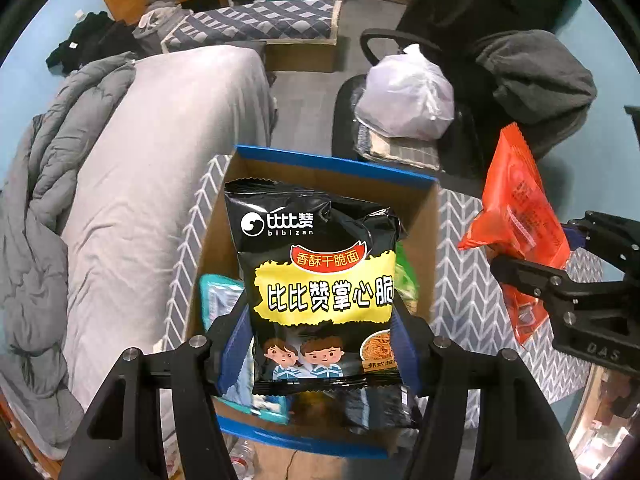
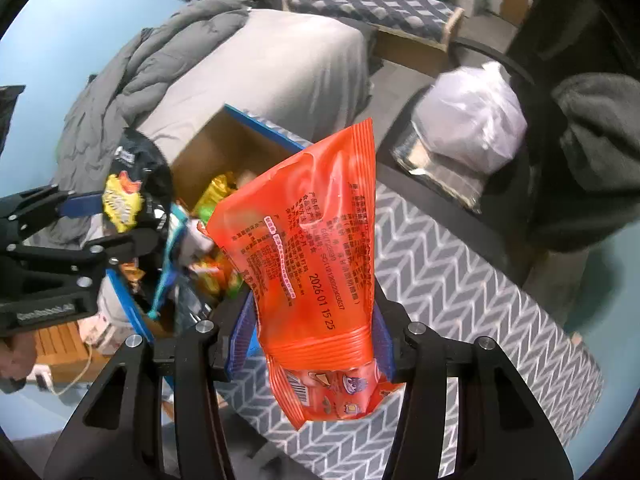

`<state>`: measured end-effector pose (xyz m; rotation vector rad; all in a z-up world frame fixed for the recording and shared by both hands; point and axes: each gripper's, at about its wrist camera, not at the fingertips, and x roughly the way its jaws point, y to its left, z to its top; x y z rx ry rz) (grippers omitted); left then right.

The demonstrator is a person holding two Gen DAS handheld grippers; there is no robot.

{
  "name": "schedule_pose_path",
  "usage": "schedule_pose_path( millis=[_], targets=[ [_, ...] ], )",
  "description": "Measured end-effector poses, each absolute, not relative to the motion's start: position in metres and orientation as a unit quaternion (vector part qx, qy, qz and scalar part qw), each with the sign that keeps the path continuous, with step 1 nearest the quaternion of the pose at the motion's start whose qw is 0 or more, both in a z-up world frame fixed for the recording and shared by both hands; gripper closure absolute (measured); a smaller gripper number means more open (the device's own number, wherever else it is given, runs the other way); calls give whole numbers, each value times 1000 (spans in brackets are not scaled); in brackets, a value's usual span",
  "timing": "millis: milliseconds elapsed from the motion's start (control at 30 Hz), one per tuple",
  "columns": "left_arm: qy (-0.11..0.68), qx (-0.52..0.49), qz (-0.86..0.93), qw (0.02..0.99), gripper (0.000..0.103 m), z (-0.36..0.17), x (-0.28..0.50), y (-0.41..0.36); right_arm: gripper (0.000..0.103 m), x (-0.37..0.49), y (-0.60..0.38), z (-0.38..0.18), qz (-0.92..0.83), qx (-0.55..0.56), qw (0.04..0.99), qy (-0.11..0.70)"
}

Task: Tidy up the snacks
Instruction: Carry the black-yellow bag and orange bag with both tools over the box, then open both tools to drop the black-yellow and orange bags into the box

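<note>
My left gripper (image 1: 320, 344) is shut on a black and yellow noodle snack bag (image 1: 320, 276) and holds it upright over the open cardboard box (image 1: 332, 170) with a blue rim. The box holds several snack packs (image 2: 212, 200). My right gripper (image 2: 316, 340) is shut on an orange snack bag (image 2: 312, 240), held upright to the right of the box above the grey chevron cloth (image 2: 432, 264). The orange bag (image 1: 516, 216) and right gripper (image 1: 532, 280) show at the right of the left wrist view. The left gripper (image 2: 132, 220) with the black bag (image 2: 132, 176) shows at the left of the right wrist view.
A bed with grey sheet (image 1: 152, 152) and rumpled duvet (image 1: 40, 200) lies left of the box. A black chair carrying a white plastic bag (image 1: 408, 92) stands behind. A dark fleece (image 1: 536, 76) hangs at the right. Clothes and a patterned bench (image 1: 256, 24) are at the back.
</note>
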<state>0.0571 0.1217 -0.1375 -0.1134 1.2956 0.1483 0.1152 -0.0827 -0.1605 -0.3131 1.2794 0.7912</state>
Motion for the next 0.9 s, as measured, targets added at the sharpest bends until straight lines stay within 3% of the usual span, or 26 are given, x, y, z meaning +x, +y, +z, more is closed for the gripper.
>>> schedule_pose_path(
  millis=[733,900],
  targets=[
    [647,-102,101,749,39,-200,80,182,52,145,35,-191,377,-200,665,613],
    [647,-118,105,746,38,-198,75,192,46,139,49,-196,381,-233,654,611]
  ],
)
